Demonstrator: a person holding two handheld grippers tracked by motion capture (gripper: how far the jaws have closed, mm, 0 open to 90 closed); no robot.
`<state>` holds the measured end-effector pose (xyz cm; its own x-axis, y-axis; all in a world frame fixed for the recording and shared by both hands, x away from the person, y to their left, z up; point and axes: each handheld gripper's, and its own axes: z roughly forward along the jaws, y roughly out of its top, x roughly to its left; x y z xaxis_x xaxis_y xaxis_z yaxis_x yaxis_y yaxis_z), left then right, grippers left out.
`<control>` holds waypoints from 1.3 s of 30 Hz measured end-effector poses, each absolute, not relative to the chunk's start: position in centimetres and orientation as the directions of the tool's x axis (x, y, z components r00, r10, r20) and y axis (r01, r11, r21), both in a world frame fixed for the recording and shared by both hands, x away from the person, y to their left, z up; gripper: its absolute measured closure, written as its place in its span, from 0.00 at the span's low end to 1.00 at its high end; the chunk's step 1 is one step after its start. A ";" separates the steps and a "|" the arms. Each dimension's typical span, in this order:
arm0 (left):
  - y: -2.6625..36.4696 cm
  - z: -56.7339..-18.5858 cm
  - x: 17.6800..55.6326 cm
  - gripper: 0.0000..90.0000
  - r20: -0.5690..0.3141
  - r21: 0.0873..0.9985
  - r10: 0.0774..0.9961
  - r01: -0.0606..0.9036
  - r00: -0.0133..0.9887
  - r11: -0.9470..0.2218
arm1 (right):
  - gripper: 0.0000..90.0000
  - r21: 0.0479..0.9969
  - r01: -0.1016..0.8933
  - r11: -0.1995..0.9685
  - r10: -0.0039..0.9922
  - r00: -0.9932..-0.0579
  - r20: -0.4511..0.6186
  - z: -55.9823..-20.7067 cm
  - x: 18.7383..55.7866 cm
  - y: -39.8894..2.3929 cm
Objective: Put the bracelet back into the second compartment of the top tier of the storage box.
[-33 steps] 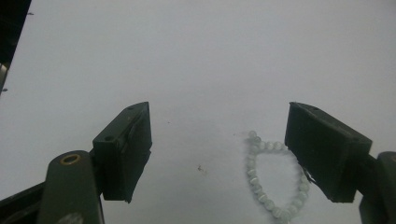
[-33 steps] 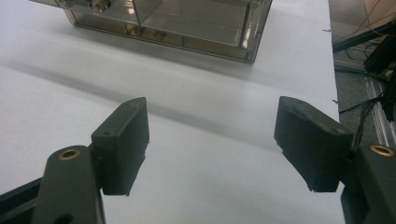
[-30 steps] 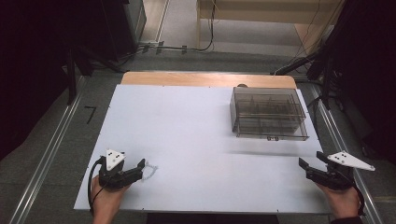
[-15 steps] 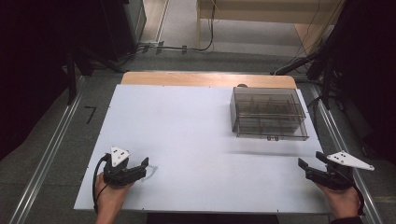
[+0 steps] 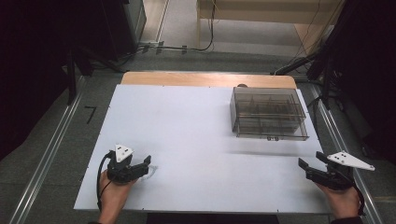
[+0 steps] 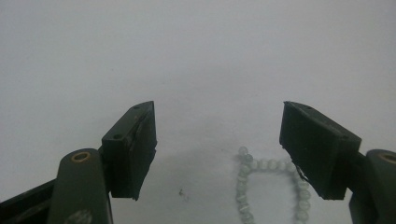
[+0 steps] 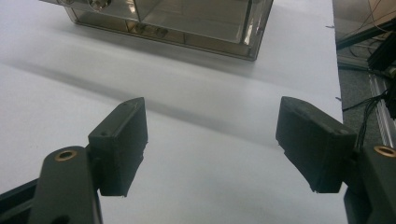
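The left tool (image 6: pixel 217 149) is wide open over the bead string (image 6: pixel 261 182) lying nearer its right jaw, so closing might pinch just a few beads and let them slip.

A clear compartmented box (image 5: pixel 269 113) sits near the white worktop's (image 5: pixel 187 121) far right corner; both grippers rest along its near edge.

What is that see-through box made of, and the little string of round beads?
The box looks like clear, smoke-tinted hard plastic: you can see its inner dividers, and its walls shine. The beads look like pale, milky glass or plastic, smooth and slightly glossy; the view is too blurry to tell which.
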<state>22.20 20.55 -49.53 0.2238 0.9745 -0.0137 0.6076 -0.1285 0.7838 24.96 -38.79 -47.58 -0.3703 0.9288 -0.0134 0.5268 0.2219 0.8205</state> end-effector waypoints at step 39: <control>19.6 -50.7 23.4 0.82 -0.042 0.694 0.963 0.701 0.267 -0.164 | 0.26 0.819 0.534 0.210 0.930 -0.367 0.000 -47.6 25.0 -38.9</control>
